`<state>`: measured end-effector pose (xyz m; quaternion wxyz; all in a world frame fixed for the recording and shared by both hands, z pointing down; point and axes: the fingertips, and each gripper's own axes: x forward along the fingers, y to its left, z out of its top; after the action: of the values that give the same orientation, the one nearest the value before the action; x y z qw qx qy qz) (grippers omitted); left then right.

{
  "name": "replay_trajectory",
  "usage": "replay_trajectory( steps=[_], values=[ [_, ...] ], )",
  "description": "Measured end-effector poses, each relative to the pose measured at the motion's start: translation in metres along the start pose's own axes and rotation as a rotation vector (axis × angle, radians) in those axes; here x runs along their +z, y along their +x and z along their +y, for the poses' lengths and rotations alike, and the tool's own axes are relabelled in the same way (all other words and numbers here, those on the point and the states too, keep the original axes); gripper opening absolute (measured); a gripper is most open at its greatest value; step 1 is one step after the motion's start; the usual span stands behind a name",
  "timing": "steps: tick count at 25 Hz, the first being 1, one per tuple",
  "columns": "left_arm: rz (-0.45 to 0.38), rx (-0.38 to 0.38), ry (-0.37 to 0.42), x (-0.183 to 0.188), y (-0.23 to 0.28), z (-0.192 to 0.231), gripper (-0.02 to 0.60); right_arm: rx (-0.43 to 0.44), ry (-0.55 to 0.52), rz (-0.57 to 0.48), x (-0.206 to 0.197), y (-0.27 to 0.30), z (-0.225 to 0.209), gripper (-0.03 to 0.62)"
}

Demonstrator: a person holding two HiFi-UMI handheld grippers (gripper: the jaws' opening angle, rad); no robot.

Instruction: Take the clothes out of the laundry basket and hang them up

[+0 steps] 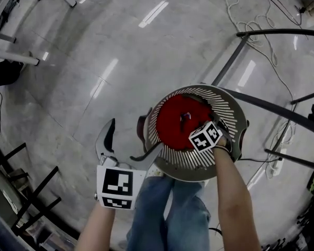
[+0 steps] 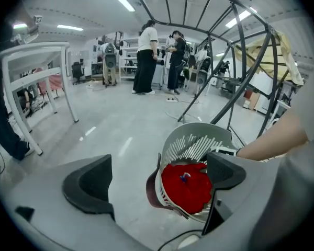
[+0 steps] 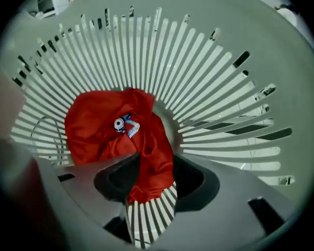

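A round white slatted laundry basket [image 1: 235, 114] stands on the floor in front of my legs, with a red garment [image 1: 175, 122] bunched at its bottom. My right gripper [image 1: 199, 129] reaches steeply down into the basket. In the right gripper view its jaws [image 3: 156, 177] are closed on a fold of the red garment [image 3: 102, 127], which fills the gap between the pads. A small blue and white tag lies on the cloth. My left gripper [image 1: 126, 143] hovers to the left of the basket [image 2: 199, 140], jaws wide apart with nothing between them [image 2: 157, 179].
A black tubular rack [image 1: 282, 109] curves round the basket's right and far side. Cables [image 1: 251, 25] trail on the floor behind it. White table legs [image 1: 15, 56] stand far left and black shelving [image 1: 21, 192] sits near left. Two people [image 2: 146, 56] stand far off.
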<state>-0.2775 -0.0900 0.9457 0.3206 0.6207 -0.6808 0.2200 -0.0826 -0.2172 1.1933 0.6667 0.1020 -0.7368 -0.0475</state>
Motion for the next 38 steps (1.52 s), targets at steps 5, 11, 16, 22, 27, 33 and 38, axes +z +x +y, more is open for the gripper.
replay_trajectory(
  steps=[5,11,16,22,27,33,38],
  values=[
    [-0.054,0.006,-0.016,0.008,0.012,0.006,0.568,-0.022,-0.107,0.048,-0.011,0.028,0.004,0.160],
    [-0.070,0.010,-0.006,0.008,0.019,0.012,0.568,-0.052,-0.253,0.003,-0.003,0.044,0.006,0.135],
    [-0.081,0.039,-0.033,0.001,0.025,0.018,0.568,-0.012,-0.122,0.030,-0.014,0.067,0.009,0.138],
    [-0.055,0.036,-0.009,-0.011,0.030,0.011,0.568,-0.026,0.137,0.099,-0.025,0.072,0.007,0.051],
    [-0.046,0.040,-0.036,-0.005,0.022,0.001,0.563,-0.003,0.193,0.068,-0.016,0.043,0.001,0.030],
    [-0.037,0.037,-0.059,0.011,-0.009,-0.015,0.551,0.007,0.214,0.039,-0.012,-0.016,-0.010,0.029],
    [-0.009,0.031,-0.071,0.020,-0.038,-0.024,0.549,0.034,0.182,0.029,-0.012,-0.065,-0.010,0.029]
  ],
)
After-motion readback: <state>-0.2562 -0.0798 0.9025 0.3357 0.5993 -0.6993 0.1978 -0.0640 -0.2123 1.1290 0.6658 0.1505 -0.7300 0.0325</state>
